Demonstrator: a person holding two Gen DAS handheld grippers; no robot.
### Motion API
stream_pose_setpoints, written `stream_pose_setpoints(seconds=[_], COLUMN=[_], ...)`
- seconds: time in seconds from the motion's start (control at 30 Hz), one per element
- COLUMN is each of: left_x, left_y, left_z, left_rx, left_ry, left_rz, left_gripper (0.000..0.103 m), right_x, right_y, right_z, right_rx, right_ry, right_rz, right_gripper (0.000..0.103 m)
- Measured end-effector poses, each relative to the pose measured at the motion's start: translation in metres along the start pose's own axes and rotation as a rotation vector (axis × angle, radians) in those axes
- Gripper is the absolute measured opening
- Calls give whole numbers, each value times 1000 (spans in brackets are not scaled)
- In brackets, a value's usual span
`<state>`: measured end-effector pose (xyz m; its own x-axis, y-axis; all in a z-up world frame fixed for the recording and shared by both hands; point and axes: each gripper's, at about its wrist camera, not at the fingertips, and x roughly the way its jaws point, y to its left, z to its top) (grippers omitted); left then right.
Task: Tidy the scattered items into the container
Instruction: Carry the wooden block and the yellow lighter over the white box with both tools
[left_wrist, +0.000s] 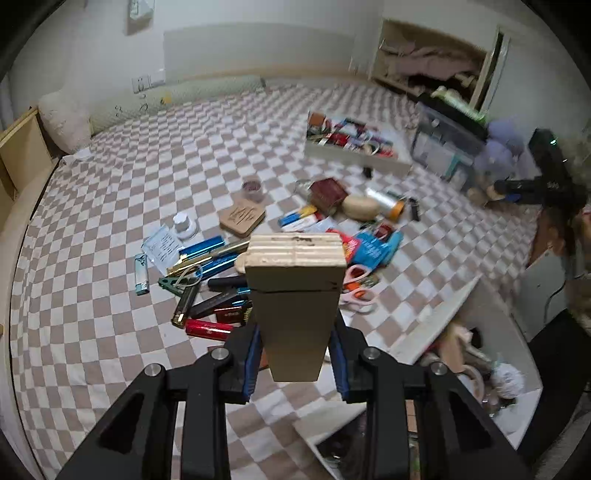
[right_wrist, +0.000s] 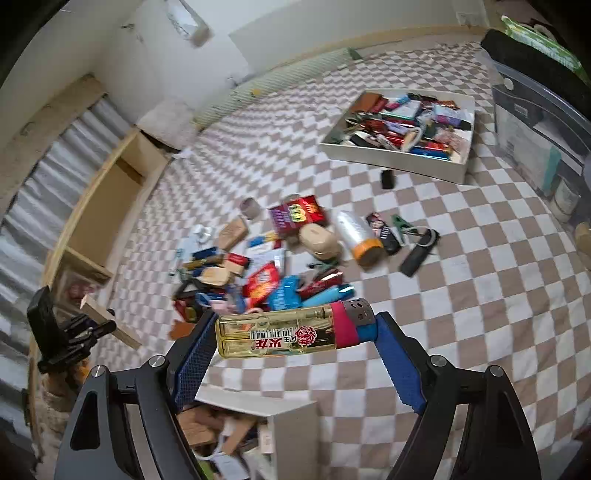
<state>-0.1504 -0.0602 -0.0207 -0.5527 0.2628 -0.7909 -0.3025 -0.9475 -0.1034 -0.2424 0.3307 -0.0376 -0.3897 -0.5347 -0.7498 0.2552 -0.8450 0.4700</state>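
Note:
My left gripper (left_wrist: 295, 350) is shut on a beige wooden block (left_wrist: 295, 280) with a ridged end, held up over the checkered bed. The right wrist view shows this block (right_wrist: 110, 326) at the far left. My right gripper (right_wrist: 295, 328) is shut on a yellow lighter (right_wrist: 273, 334) with a red collar, gripped end to end and lying crosswise. Below both lies the pile of scattered items (left_wrist: 258, 254) (right_wrist: 280, 258): lighters, packets, a tape roll, scissors. The white container (left_wrist: 354, 157) (right_wrist: 391, 162), full of small things, sits farther back on the bed.
A clear plastic storage box (left_wrist: 443, 147) (right_wrist: 535, 122) and a purple plush toy (left_wrist: 502, 147) stand right of the container. A wooden shelf (right_wrist: 110, 206) runs along the bed's left side. A white box of clutter (right_wrist: 288, 424) sits below the bed's near edge. A small black item (right_wrist: 388, 180) lies near the container.

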Motion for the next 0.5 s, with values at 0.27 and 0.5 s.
stream_pose_setpoints(seconds=[0.27, 0.5], left_x=[-44, -34], left_y=[-36, -76], left_z=[-20, -50], left_rx=[4, 0], left_ry=[-89, 6], left_rz=[-113, -206], left_gripper=[32, 32], right_x=[-12, -7], right_y=[39, 65], right_z=[-19, -43], right_rx=[-57, -97], right_ry=[-11, 44], right_rz=[87, 132], right_gripper=[84, 84])
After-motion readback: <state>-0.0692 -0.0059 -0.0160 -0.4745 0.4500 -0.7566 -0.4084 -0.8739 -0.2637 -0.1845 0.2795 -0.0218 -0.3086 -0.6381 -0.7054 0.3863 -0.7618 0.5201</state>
